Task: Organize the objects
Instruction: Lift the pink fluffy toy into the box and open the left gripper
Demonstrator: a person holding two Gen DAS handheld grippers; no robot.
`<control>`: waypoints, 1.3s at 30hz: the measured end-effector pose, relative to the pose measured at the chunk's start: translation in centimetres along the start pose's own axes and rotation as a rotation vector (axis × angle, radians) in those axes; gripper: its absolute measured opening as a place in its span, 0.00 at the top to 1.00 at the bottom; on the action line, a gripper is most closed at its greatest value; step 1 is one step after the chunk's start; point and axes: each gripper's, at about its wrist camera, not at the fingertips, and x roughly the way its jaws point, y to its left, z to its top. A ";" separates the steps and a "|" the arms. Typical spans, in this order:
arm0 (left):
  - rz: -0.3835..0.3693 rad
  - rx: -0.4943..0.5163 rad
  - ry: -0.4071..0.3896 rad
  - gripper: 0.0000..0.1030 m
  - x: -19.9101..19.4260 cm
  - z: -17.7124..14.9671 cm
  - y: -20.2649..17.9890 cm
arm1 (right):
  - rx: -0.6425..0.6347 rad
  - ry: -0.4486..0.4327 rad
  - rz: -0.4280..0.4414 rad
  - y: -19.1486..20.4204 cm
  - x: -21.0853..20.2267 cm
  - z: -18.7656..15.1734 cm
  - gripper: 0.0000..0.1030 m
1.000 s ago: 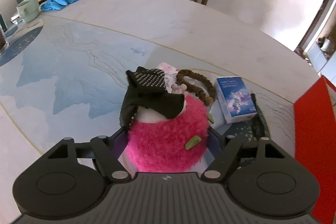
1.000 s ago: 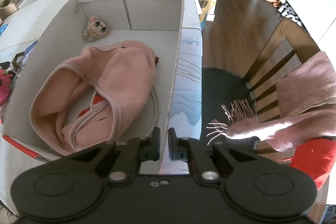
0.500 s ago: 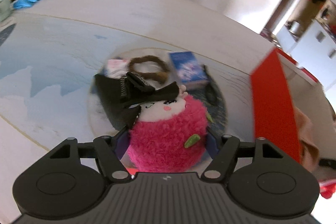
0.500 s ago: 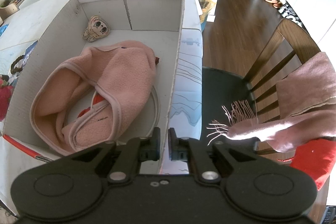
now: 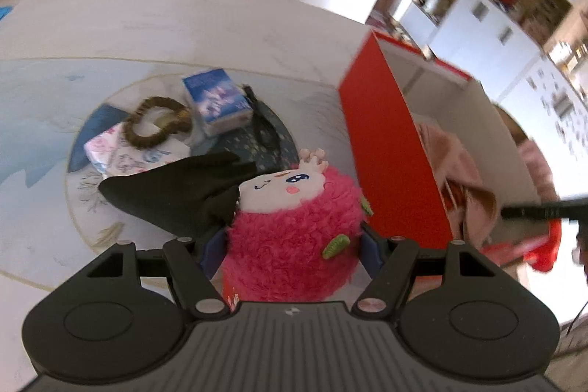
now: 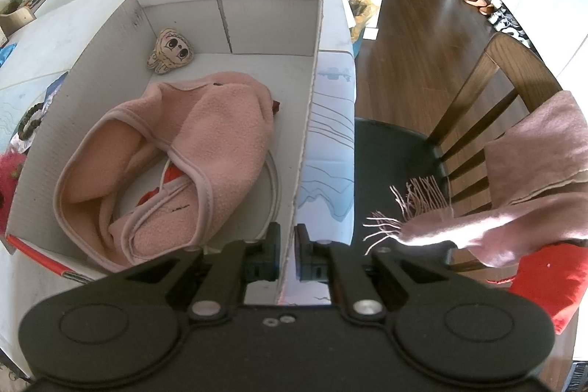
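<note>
**Left wrist view: plush in carry beside the box; right wrist view: box wall pinned**

Left wrist view. The left gripper (image 5: 292,245) had its jaws spread wide around a pink plush toy (image 5: 290,237), with the blue pads pressed into the fur on both sides, so a wide grip rather than an empty one. A black cloth (image 5: 176,193) hung off the toy's upper left side, draped across it; whether it was pinched too could not be told. The toy's face pointed up-frame, toward the red outer wall of the cardboard box (image 5: 389,157) at centre right. Judged from this, the toy was being carried to the box. Left on the table (image 5: 183,21), upper left of centre: a blue packet (image 5: 217,101), a brown bead bracelet (image 5: 154,127), a printed tissue pack (image 5: 125,153) and a dark strap (image 5: 262,123). These sat clustered, probably waiting their turn. Frame was blurred at the right edge.

Right wrist view. The right gripper (image 6: 288,254) was pressed nearly together, pinching the near right wall of the box (image 6: 310,120) at bottom centre. Likely purpose: steadying the box so it would not slide while things dropped in. Inside the box lay a pink fleece garment (image 6: 205,142) across the middle and a small cartoon-face plush (image 6: 171,52) in the upper left corner. The pink toy showed as a sliver at the left edge, outside the box wall. A chair (image 6: 477,120) with a pink fringed scarf (image 6: 514,193) stood at right, not involved.
</note>
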 end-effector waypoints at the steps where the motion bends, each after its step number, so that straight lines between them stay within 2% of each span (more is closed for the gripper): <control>1: 0.000 0.015 0.007 0.31 0.3 -0.2 0.0 | -0.001 0.000 0.000 0.0 0.0 0.0 0.94; 6: 0.016 0.020 0.056 0.29 1.6 -1.4 0.5 | -0.001 0.000 0.000 0.0 0.0 0.0 0.94; 10: 0.008 0.016 0.066 0.23 1.1 -1.8 0.7 | -0.001 0.000 0.000 0.0 0.0 0.0 0.93; 21: -0.103 0.064 0.170 0.23 -0.7 -2.9 -0.5 | -0.001 0.000 0.000 0.0 0.0 0.0 0.93; 32: 0.012 0.120 0.126 0.19 1.4 -3.1 -2.0 | -0.004 -0.002 -0.003 0.2 -0.2 -0.2 0.93; 39: 0.031 0.190 0.114 0.33 0.9 -2.9 -3.2 | -0.002 -0.011 -0.003 0.1 -0.2 -0.3 0.94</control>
